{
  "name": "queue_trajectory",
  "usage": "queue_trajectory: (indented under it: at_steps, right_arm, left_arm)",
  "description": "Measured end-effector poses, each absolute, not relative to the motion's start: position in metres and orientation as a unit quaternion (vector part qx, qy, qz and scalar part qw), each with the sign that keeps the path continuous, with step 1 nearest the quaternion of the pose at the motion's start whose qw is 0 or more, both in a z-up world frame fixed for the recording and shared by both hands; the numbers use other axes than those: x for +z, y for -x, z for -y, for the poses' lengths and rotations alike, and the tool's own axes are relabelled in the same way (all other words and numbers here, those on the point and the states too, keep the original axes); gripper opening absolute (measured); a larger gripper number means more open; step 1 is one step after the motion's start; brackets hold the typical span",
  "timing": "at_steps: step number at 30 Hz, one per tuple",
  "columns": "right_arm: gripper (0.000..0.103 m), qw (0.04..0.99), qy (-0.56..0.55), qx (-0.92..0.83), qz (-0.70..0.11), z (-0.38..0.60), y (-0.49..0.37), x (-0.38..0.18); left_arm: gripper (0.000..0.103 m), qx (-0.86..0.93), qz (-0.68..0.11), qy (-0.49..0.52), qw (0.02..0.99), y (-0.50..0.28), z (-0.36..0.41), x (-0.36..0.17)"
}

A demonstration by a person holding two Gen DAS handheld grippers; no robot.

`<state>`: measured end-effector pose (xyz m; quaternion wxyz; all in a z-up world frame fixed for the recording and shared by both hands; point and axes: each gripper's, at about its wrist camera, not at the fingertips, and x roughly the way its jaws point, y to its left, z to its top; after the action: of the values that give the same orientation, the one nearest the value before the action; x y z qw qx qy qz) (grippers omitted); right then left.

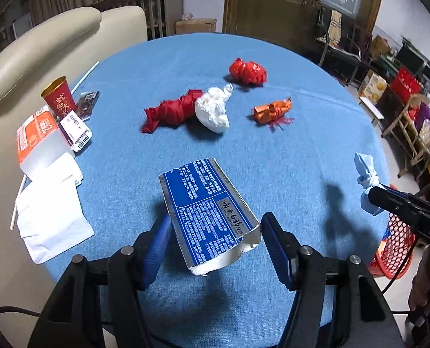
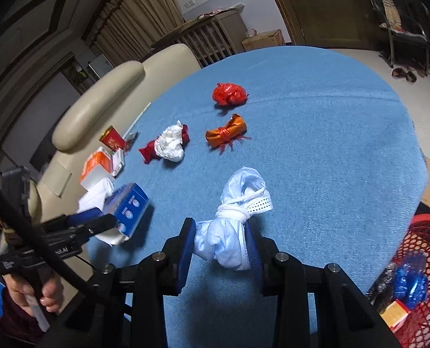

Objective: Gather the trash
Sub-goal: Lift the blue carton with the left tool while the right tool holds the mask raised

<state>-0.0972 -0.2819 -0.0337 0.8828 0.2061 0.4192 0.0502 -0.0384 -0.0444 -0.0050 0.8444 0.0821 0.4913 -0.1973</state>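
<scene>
Blue-cloth round surface (image 2: 331, 145): right tool (image 2: 219, 242) clamping knotted pale-blue cloth bundle (image 2: 232, 232), red mesh plastic basket (image 2: 426, 240) just rightward; left tool (image 1: 215, 232) gripping flattened blue-silver carton (image 1: 209, 211) across its width.

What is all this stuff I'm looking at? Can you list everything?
blue carton: one, blue and silver, between the left jaws
knotted face mask: one, pale blue, in the right jaws
knotted bags: red, dark red, white, orange, mid-table
paper cup: one, red, table's left edge
tissue pack: one, orange and white, beside the cup
tablecloth: one, blue
basket: one, red mesh, beside the table
left gripper: black, blue pads
right gripper: the same
</scene>
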Motion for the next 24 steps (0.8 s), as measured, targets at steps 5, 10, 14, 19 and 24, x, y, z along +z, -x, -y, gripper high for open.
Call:
queue_trajectory:
  at_steps: [5, 10, 14, 19, 24]
  right_arm:
    - [0.037, 0.869, -0.189, 0.039, -0.456, 0.275, 0.094, -0.057]
    - [0.040, 0.861, -0.185, 0.028, -0.473, 0.275, 0.090, -0.070]
    - [0.065, 0.849, -0.213, 0.025, -0.483, 0.282, 0.086, -0.072]
    - [0.065, 0.838, -0.256, 0.027, -0.481, 0.289, 0.085, -0.073]
    - [0.065, 0.839, -0.256, 0.013, -0.480, 0.290, 0.083, -0.074]
  left_arm:
    - [0.066, -0.202, -0.517, -0.102, 0.826, 0.040, 0.046, -0.021]
    - [0.066, -0.213, -0.531, -0.081, 0.816, 0.037, 0.039, -0.022]
    - [0.067, -0.218, -0.539, -0.056, 0.812, 0.033, 0.035, -0.021]
    - [0.067, -0.223, -0.546, -0.039, 0.807, 0.031, 0.035, -0.022]
    - [0.067, -0.233, -0.552, -0.021, 0.800, 0.032, 0.034, -0.020]
